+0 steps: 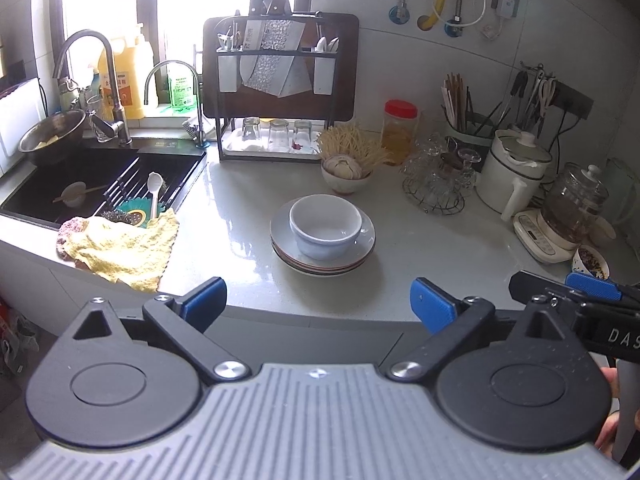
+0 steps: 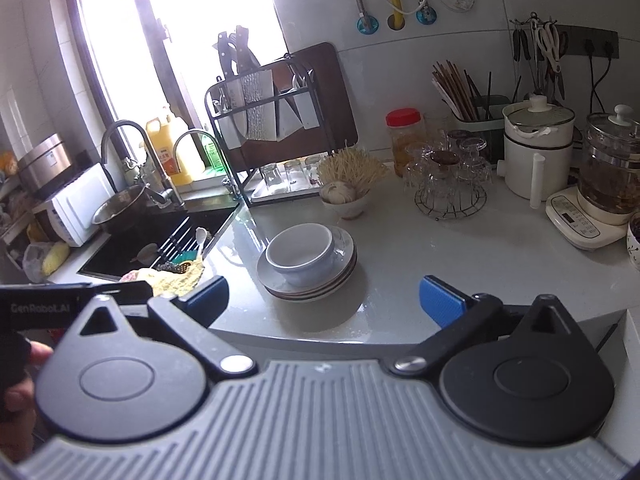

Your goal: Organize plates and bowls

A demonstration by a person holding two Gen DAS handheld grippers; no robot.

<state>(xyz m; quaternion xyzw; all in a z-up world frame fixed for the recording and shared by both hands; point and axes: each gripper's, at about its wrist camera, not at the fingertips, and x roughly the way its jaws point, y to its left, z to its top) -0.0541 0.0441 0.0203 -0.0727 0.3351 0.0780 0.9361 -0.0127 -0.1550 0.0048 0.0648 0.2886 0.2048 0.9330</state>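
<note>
Two taps (image 1: 96, 80) were counted at the sink (image 1: 40, 196), one yellow cloth (image 1: 124, 248) at its edge. One white bowl (image 1: 325, 226) was seen seated on one stack of plates (image 1: 280, 236), mid-counter (image 1: 240, 184). Three upturned glasses (image 1: 278, 134) were noted behind. The left gripper (image 1: 318, 300) and right gripper (image 2: 324, 298) were both spread wide, nothing between.

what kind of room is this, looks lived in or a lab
A lived-in home kitchen, most likely: a sink with two taps, a knife rack in front of a cutting board, and a stack of plates with a white bowl on the countertop.
</note>
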